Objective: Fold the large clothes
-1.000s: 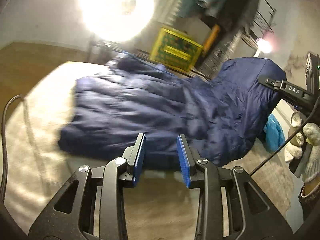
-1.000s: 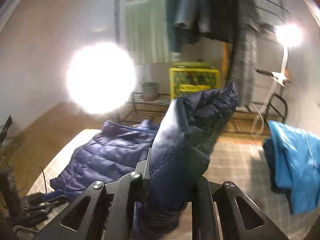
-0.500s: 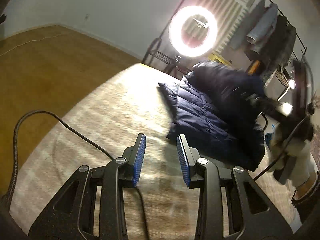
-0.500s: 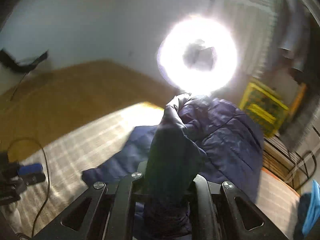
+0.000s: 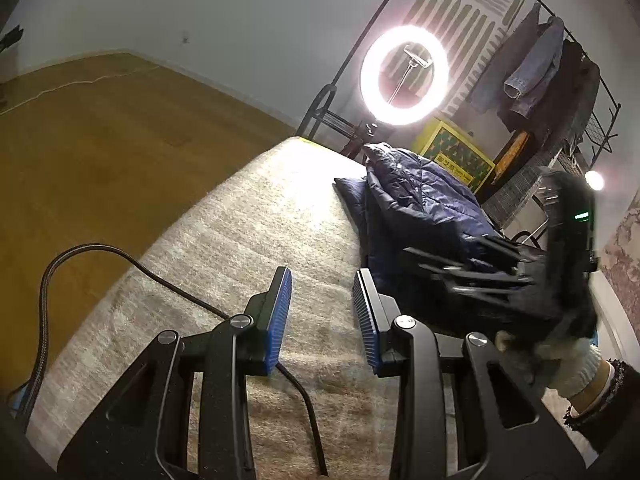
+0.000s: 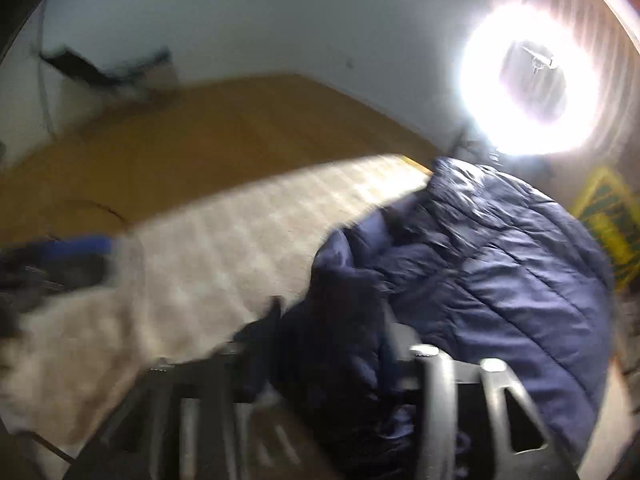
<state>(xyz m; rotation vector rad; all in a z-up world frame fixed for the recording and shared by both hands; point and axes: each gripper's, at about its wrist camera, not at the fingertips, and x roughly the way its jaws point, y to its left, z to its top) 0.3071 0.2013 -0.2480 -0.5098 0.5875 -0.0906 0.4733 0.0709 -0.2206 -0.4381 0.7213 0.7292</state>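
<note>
Right gripper [image 6: 332,344], jaws opening around a fold of the navy quilted puffer jacket [image 6: 500,264] heaped at the beige blanketed bed's [image 5: 248,220] far edge, risks the slippery fold springing back, while left gripper [image 5: 322,312] hovers part-open, empty.

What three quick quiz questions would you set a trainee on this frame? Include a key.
1. True or false: the left gripper holds the navy jacket.
2. What runs across the surface beneath the left gripper's jaws? A) a black cable B) a leather belt C) a wire hanger
3. What does the navy jacket lie on?

Key: 1 false, the jaws stand apart with nothing between them. 2 A. 3 the beige blanket.
</note>
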